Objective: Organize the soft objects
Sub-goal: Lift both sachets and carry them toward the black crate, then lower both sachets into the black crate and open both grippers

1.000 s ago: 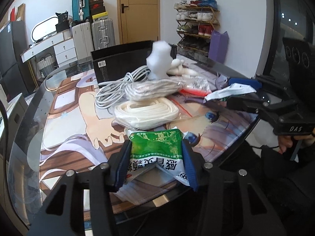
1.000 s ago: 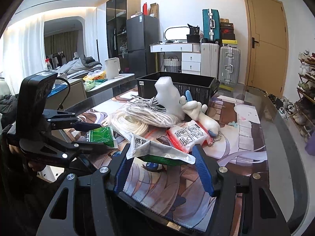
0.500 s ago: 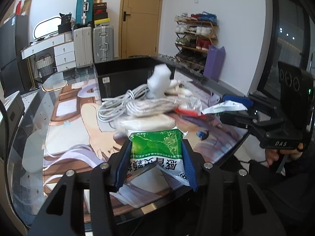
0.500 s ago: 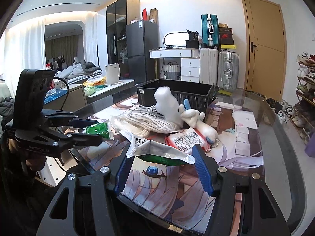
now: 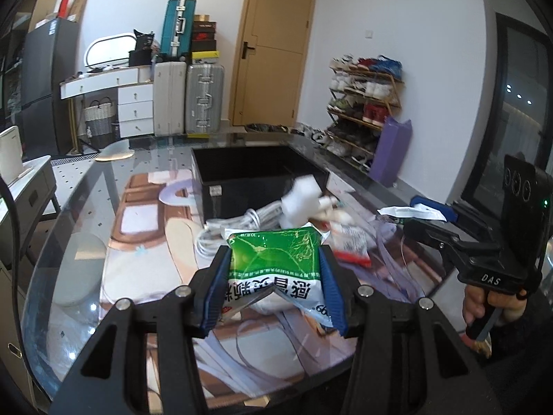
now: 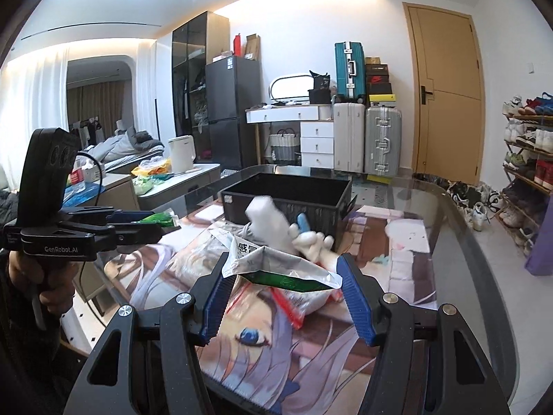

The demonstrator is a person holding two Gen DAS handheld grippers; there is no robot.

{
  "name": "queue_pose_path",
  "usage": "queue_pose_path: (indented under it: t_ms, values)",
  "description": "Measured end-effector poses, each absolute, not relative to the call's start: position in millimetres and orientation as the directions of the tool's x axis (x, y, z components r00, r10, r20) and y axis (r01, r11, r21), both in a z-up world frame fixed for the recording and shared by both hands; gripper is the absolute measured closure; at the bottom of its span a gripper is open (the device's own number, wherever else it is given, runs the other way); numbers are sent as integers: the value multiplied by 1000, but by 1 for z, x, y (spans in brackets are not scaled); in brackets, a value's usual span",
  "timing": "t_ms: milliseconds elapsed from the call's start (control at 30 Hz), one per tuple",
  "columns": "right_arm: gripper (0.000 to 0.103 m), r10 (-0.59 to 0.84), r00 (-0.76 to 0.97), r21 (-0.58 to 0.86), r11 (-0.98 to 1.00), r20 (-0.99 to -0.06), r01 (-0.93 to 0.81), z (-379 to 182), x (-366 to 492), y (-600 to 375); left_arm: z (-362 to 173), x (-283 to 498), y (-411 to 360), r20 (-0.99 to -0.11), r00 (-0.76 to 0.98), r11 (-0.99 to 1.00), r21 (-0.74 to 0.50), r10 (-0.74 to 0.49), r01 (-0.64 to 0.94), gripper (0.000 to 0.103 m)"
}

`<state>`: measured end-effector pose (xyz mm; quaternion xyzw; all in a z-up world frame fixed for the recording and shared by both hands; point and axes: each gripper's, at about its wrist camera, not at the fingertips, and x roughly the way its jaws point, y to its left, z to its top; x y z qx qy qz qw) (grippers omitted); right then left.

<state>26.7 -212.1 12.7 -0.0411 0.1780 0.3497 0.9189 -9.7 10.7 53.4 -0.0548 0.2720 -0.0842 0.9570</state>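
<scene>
Green "感冒" sachet in left tool

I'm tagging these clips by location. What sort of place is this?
Most likely a lived-in home, an open apartment room: a shoe rack by the door, stacked suitcases, a fridge and an unmade bed.

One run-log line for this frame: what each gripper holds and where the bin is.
left gripper: shut on green packet | right gripper: shut on silver packet | black bin: behind pile, nothing visible inside | both packets held above table
</scene>
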Motion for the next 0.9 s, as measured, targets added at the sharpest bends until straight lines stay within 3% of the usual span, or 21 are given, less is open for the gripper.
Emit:
queue_pose_path:
  t_ms: [500,900]
  values:
    - [41,620,698,44,758,-358,-651,49,71,-184,81,26,29,-442,889,990,-120,-119,73,54]
    - [41,604,716,17,768,-351,-640,73,113,-165,82,65,38,-447,890,991,-125,-92,39,54]
